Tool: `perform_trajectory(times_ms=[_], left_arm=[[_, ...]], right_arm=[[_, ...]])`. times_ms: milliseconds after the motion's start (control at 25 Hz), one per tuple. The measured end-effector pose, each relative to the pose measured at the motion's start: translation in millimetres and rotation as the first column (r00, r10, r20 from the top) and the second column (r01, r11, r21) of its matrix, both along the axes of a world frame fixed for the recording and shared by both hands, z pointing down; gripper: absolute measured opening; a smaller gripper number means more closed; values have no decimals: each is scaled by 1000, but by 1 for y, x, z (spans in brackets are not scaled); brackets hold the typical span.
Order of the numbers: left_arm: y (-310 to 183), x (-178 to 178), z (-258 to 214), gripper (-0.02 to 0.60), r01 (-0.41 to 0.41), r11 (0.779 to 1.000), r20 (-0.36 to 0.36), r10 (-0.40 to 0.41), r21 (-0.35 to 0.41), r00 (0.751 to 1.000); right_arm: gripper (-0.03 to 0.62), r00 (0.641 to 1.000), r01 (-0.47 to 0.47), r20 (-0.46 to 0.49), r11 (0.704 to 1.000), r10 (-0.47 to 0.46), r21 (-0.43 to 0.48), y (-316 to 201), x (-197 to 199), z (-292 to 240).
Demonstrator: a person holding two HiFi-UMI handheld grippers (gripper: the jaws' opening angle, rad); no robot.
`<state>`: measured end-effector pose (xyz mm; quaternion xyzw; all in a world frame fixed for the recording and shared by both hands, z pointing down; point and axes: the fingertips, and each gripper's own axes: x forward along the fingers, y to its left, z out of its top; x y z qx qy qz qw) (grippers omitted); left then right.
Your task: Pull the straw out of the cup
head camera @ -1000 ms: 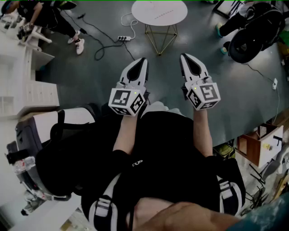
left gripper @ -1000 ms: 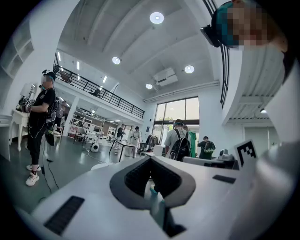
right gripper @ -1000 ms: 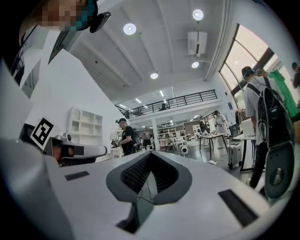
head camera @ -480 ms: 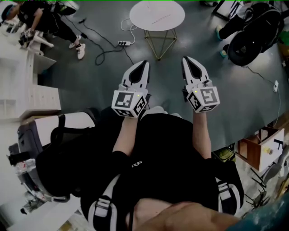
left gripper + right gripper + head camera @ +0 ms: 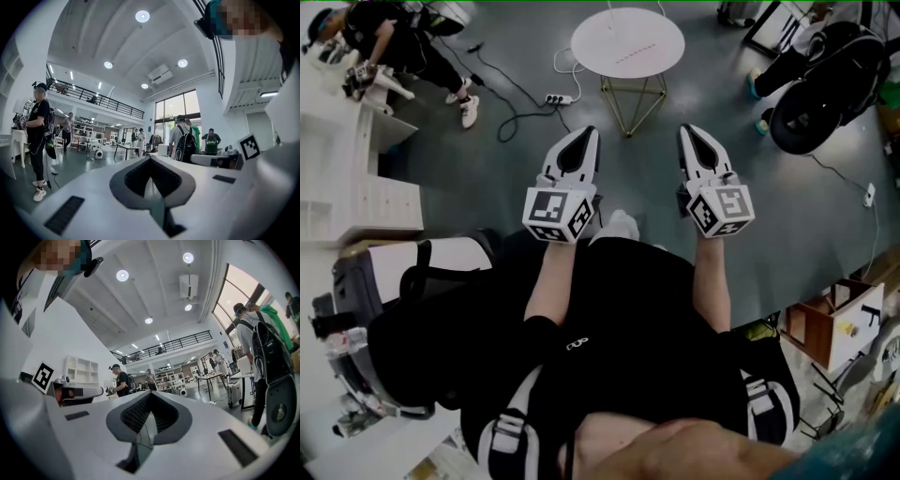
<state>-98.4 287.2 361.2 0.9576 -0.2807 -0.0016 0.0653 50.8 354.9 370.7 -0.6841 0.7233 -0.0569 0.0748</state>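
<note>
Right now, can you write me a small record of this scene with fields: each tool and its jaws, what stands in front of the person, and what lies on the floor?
left tool: held out level, jaws together, nothing between them
right tool: held out level beside the left one, jaws together, nothing between them
in front: round table, white top, thin gold legs
on the floor: power strip with a cable, left of the table
others: person with a backpack, back turned
cup, straw: in none of the views
</note>
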Motion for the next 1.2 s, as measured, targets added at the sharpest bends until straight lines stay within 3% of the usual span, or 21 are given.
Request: perform_trajectory(times_ms=[520, 840, 1200], left_arm=[[-53, 5, 4, 8, 38, 999, -52, -38, 2, 998], [-126, 20, 13, 8, 45, 999, -96, -47, -26, 994], [-222, 49, 10, 8, 51, 998, -120, -56, -41, 991]], right_arm=[[15, 999, 39, -28, 999, -38, 27, -55, 16, -3], [15, 997, 55, -61, 998, -56, -14, -121, 27, 6], [15, 998, 7, -61, 1000, -8, -14, -212, 57, 5]])
